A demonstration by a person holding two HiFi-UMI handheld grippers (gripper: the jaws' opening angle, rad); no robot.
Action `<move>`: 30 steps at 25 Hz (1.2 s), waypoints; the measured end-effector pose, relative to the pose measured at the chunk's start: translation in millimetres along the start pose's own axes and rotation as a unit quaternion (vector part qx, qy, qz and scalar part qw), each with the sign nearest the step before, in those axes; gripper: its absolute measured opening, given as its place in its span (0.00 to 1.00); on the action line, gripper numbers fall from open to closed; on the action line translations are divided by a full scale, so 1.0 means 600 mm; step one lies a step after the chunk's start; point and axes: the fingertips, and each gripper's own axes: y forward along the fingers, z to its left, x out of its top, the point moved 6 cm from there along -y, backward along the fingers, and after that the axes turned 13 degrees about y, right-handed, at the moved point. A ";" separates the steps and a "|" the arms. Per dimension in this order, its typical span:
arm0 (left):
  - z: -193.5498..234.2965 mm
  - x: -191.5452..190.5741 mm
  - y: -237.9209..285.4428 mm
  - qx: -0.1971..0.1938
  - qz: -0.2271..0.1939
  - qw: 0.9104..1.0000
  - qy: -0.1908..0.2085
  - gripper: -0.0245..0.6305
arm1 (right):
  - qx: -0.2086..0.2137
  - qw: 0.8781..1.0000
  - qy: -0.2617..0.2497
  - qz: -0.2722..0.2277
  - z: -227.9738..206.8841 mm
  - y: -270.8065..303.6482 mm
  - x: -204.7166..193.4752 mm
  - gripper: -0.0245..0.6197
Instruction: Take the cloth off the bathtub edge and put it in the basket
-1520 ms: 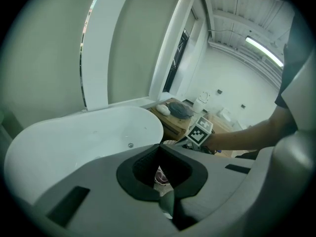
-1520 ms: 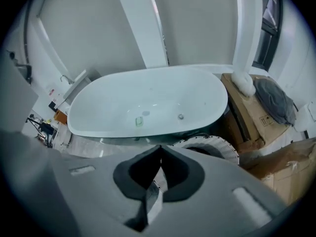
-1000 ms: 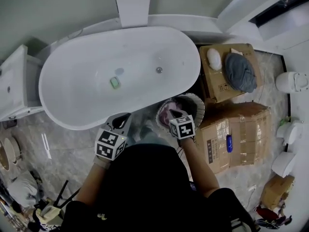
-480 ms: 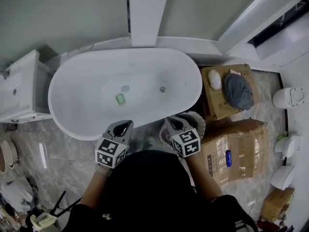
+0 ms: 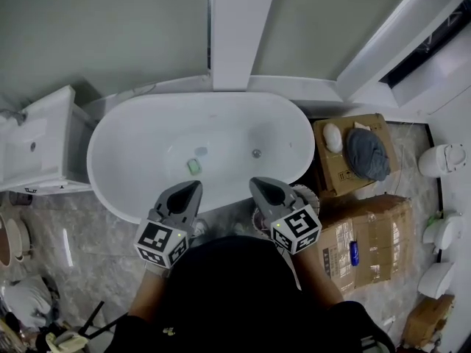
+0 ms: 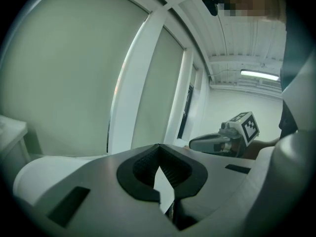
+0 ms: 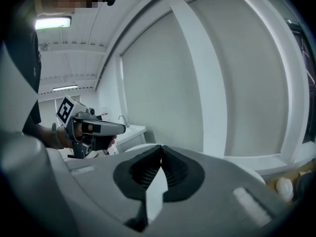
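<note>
Both grippers hang over the near side of the tub in the lower middle of the frame. The left gripper has its fingers clenched tip to tip with nothing between them, and so does the right gripper; each gripper's own view shows only wall and tub past the closed tips.

No cloth lies on the tub edge. The basket sits just right of the right gripper, mostly hidden by it. A pinkish scrap showing at that gripper's lower left is probably the cloth already inside, so the task looks done or nearly so. A grey cloth lies on a box at the right, apart from the tub.

The cloth should be light, limp and not fragile. It will sag and trail from any hold. Pinching a raised fold near its middle would keep the ends from catching on the basket rim.
</note>
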 end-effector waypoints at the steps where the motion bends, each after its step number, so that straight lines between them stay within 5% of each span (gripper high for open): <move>1: 0.004 0.008 -0.008 0.005 -0.009 1.000 0.000 0.04 | 0.007 1.000 -0.005 -0.007 0.010 0.001 0.009 0.03; 14: 0.029 0.049 -0.068 0.030 -0.058 0.998 0.023 0.04 | 0.049 0.996 -0.029 -0.066 0.086 0.003 0.061 0.03; 30: 0.014 0.040 -0.061 -0.001 -0.052 0.998 0.023 0.04 | 0.003 0.998 -0.012 -0.064 0.081 -0.027 0.037 0.03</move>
